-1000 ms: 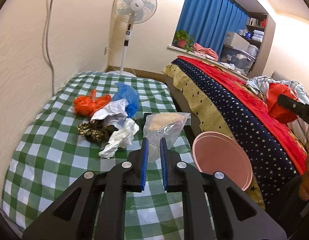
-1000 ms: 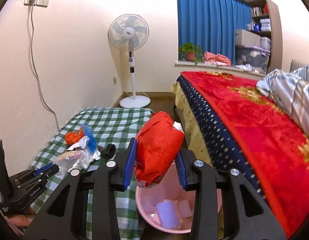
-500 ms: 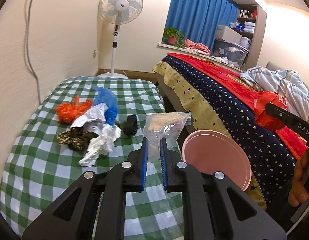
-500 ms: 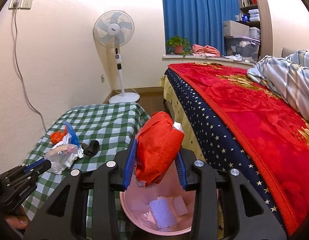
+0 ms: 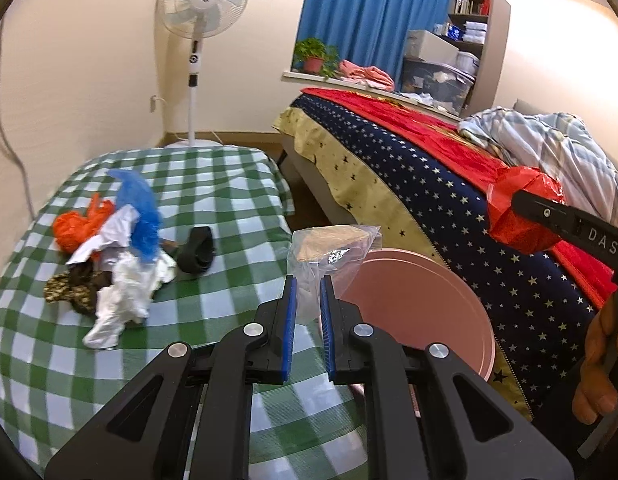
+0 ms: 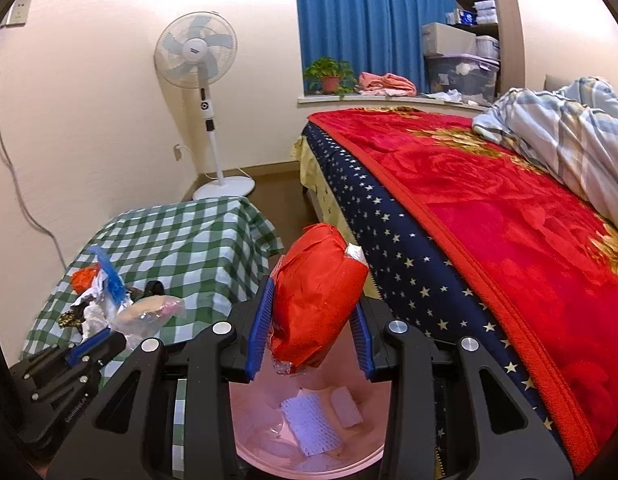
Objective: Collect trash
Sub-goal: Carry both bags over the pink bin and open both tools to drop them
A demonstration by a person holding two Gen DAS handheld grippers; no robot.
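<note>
My left gripper (image 5: pixel 307 312) is shut on a clear plastic bag (image 5: pixel 329 254) with something tan inside, held at the table's right edge beside the pink bin (image 5: pixel 417 304). My right gripper (image 6: pixel 314 332) is shut on a red snack bag (image 6: pixel 315 300) and holds it right over the pink bin (image 6: pixel 309 460), which has white scraps inside. The red bag (image 5: pixel 517 212) also shows at the right of the left wrist view. A pile of trash (image 5: pixel 109 248) lies on the green checked table (image 5: pixel 213 188): orange, blue, white and patterned pieces and a black item (image 5: pixel 195 250).
A bed with a red blanket (image 6: pixel 489 208) stands close on the right of the bin. A standing fan (image 6: pixel 207 92) is by the far wall. A window ledge holds a plant (image 6: pixel 329 76) and clothes.
Both grippers have shifted right toward the bin with their loads still held. The right gripper has come lower over the bin, whose inside shows more.
</note>
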